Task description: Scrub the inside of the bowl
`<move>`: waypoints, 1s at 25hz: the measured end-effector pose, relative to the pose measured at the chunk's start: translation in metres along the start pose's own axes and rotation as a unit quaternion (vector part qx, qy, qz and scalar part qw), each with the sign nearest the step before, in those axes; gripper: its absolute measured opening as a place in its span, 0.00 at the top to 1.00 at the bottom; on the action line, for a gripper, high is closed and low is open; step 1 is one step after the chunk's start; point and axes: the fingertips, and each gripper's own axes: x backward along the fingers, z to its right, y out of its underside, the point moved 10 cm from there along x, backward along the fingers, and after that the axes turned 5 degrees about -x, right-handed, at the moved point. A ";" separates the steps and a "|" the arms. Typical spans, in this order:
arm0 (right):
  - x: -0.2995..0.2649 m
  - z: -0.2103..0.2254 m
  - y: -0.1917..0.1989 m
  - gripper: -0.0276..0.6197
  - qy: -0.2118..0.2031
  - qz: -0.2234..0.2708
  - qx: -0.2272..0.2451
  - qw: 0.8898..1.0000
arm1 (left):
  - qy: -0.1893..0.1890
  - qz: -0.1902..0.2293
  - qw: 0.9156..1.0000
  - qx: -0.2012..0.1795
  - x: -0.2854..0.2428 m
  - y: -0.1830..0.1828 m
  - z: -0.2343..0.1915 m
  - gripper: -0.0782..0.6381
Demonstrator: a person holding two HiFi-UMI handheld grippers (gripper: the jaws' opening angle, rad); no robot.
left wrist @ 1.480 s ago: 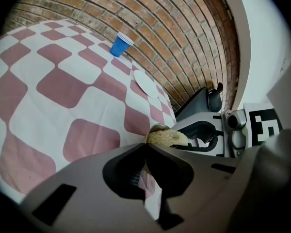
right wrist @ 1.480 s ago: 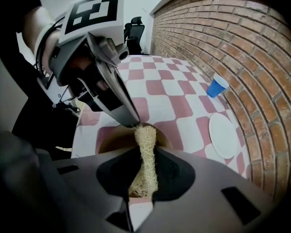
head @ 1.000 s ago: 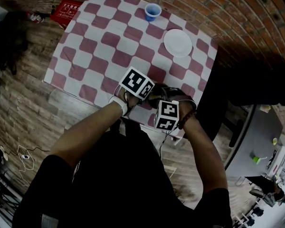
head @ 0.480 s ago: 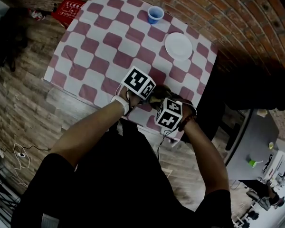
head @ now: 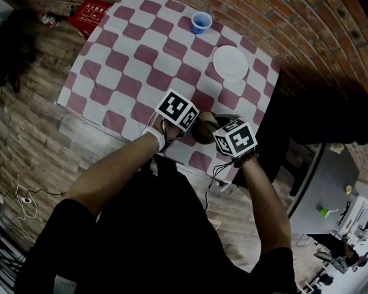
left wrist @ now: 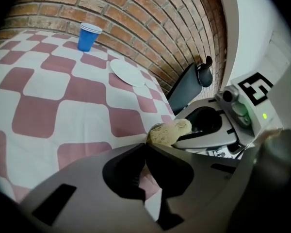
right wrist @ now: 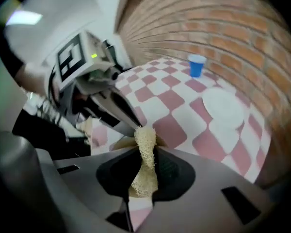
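An olive-brown bowl [head: 203, 131] hangs over the near edge of the checked table [head: 135, 60], between my two grippers. My left gripper [head: 194, 123] is shut on its rim from the left; in the left gripper view the jaws [left wrist: 145, 147] meet on a thin edge. My right gripper [head: 212, 129] is shut on a tan loofah sponge [right wrist: 145, 147], which stands upright between its pads and touches the bowl's pale rim [right wrist: 117, 142]. In the left gripper view the sponge [left wrist: 169, 131] pokes out just past my left jaws. The bowl's inside is mostly hidden.
A white plate [head: 230, 62] and a blue cup [head: 200, 22] stand at the table's far side. A red box [head: 91, 12] lies on the floor at the far left. A dark chair [head: 331, 115] is right of the table, a brick wall behind.
My right gripper has shifted to the right and a little up, its marker cube turning. The left gripper and the bowl have barely moved.
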 end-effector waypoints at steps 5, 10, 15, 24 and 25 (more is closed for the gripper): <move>-0.005 -0.039 0.009 0.82 0.081 -0.079 0.414 0.903 | 0.004 0.005 1.000 0.014 0.001 0.003 0.002 0.85; -0.025 -0.052 0.023 0.82 0.090 -0.131 0.407 0.899 | 0.005 0.015 1.000 0.024 -0.001 0.006 0.005 0.85; -0.036 -0.034 0.017 0.82 -0.020 -0.069 0.093 0.993 | 0.004 0.036 0.999 0.032 -0.002 0.001 0.003 0.85; -0.023 0.009 0.018 0.82 -0.059 0.052 -0.225 0.971 | -0.006 0.072 0.995 0.063 0.028 0.018 0.000 0.77; -0.021 0.010 0.018 0.82 -0.058 0.057 -0.227 0.971 | 0.001 0.066 0.996 0.063 0.027 0.022 0.003 0.72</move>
